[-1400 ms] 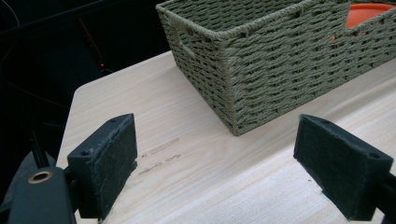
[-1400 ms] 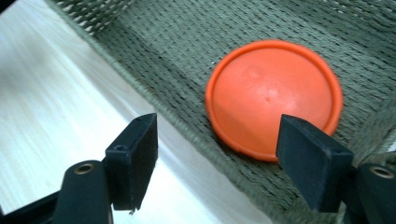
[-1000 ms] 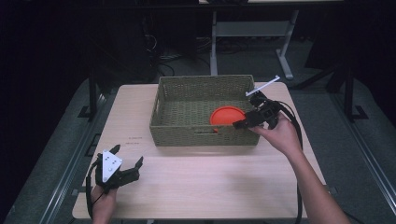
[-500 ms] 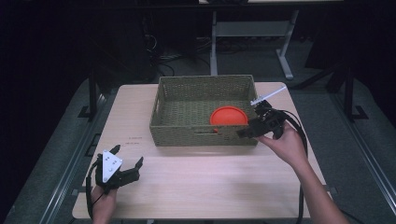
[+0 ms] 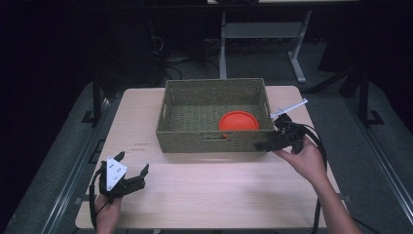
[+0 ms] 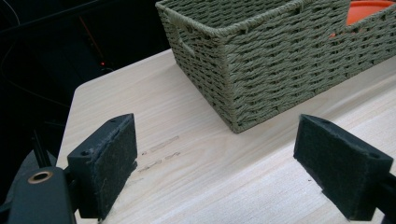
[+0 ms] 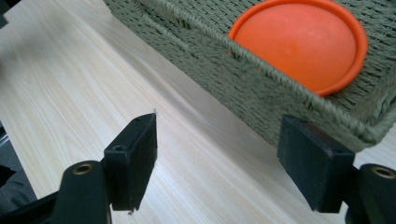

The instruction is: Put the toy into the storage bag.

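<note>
An olive woven basket [image 5: 214, 141] stands at the back middle of the light wood table [image 5: 209, 195]. An orange plate [image 5: 238, 120] lies upside down in its right near corner; it also fills the top right of the right gripper view, orange plate [image 7: 299, 42]. My right gripper [image 5: 269, 144] is open and empty just outside the basket's near right corner, basket wall [image 7: 243, 88] ahead of its jaws. My left gripper [image 5: 130, 176] rests open and empty at the table's near left, facing the basket [image 6: 280, 60].
A metal stand [image 5: 263, 34] and cables sit on the dark floor behind the table. Faint printed marks [image 6: 161, 150] lie on the tabletop near the left gripper. Bare wood stretches between the two grippers in front of the basket.
My right gripper has drawn back out of the basket, down and toward the near right corner, leaving the orange plate inside. The left gripper has stayed put.
</note>
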`<state>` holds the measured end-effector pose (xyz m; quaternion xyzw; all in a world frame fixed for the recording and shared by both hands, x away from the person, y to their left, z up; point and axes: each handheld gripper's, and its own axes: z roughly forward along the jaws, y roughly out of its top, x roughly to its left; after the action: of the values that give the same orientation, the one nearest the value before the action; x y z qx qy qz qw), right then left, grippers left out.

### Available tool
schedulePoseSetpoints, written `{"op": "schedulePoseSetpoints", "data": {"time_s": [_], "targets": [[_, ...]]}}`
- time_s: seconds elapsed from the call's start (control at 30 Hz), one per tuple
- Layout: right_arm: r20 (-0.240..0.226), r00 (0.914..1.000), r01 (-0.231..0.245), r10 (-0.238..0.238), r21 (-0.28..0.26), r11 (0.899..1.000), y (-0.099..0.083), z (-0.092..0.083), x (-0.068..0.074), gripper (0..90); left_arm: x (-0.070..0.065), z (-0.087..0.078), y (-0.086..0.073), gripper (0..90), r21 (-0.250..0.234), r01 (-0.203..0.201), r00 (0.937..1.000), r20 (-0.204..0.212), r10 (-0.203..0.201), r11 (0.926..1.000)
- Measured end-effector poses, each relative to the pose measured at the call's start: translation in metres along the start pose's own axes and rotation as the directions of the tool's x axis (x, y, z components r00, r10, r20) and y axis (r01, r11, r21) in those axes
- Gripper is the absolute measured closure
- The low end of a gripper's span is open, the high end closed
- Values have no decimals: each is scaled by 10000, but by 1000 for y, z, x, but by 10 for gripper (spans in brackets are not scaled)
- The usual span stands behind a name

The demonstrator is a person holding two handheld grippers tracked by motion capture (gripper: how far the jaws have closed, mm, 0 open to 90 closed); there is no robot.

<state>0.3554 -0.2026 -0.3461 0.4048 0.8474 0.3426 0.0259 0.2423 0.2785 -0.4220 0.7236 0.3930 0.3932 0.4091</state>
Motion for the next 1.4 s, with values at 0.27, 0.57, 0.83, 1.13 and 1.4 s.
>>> {"op": "schedulePoseSetpoints", "data": {"time_s": [0.27, 0.57, 0.83, 1.13, 1.4], "targets": [[15, 10000, -37, 36, 231, 9997, -15, 2, -1, 262, 0, 0, 0, 128, 21, -35, 10000, 4, 35, 10000], [-59, 9999, -102, 102, 141, 9998, -33, 6, -3, 263, 0, 1, -1, 128, 48, -11, 10000, 17, 11, 10000], [-49, 9995, -313, 314, 160, 9994, -49, 6, -8, 261, -1, 2, -1, 128, 100, -11, 10000, 41, 10, 9999], [-67, 9988, -488, 488, 49, 9988, -66, 3, -13, 256, -1, 2, -1, 128, 62, -39, 10000, 71, 39, 10000], [-37, 9979, -646, 646, 19, 9979, -84, 3, -18, 250, -2, 4, -1, 128, 92, -144, 9998, 122, 143, 9999]]}}
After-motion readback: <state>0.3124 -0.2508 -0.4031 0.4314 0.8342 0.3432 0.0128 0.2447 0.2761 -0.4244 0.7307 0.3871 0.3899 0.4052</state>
